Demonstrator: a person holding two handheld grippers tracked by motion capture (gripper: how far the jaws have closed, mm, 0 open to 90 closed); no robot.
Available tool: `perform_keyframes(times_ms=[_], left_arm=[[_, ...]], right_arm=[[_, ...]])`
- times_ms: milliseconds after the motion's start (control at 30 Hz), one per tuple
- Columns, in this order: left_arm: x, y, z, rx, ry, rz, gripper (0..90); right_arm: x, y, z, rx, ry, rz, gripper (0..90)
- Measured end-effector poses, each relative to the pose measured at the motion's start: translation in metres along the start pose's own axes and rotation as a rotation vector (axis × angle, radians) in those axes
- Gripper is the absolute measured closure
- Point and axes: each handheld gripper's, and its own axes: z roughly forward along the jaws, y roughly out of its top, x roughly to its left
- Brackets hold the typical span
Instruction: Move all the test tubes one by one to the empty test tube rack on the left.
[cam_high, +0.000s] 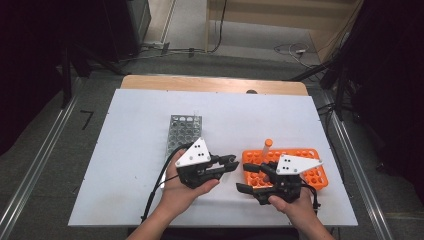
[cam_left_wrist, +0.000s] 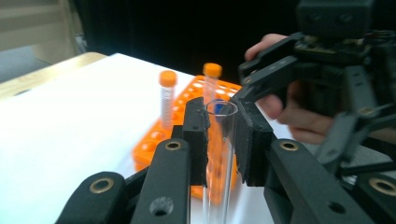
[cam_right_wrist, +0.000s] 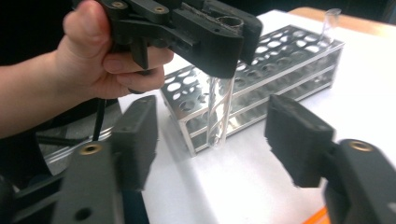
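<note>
My left gripper (cam_left_wrist: 222, 109) is shut on a clear, uncapped tube (cam_left_wrist: 219, 158), gripping it near its open top; the tube hangs upright below the jaws. In the high view this gripper (cam_high: 232, 162) sits between the two racks. My right gripper (cam_right_wrist: 217, 140) is open, with its pads well apart on either side of the hanging tube (cam_right_wrist: 218, 112) and touching nothing. From above, the right gripper (cam_high: 242, 176) is at the near left corner of the orange rack (cam_high: 315, 175). An orange-capped tube (cam_high: 266, 148) stands in that rack.
A metal rack (cam_high: 184, 131) with many empty holes stands left of centre, and one clear tube (cam_right_wrist: 330, 23) stands at its far corner. Two orange-capped tubes (cam_left_wrist: 166, 98) (cam_left_wrist: 211, 77) stand in the orange rack (cam_left_wrist: 149, 149). A white sheet (cam_high: 140, 150) covers the table.
</note>
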Motion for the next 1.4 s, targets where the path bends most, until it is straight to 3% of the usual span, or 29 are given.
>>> perform_keyframes(times_ms=[500,1100,1400], left_arm=[[0.043,0.009,-0.023,-0.05,0.168,-0.044,76.2],[0.094,0.016,-0.033,-0.107,0.323,-0.093,76.2],[0.115,0.011,-0.026,-0.131,0.377,-0.134,76.2]], right_arm=[[-0.025,0.006,-0.037,-0.044,-0.091,0.019,0.3],[-0.058,-0.009,-0.073,-0.086,-0.203,0.069,0.0],[-0.07,-0.016,-0.082,-0.093,-0.244,0.092,0.0]])
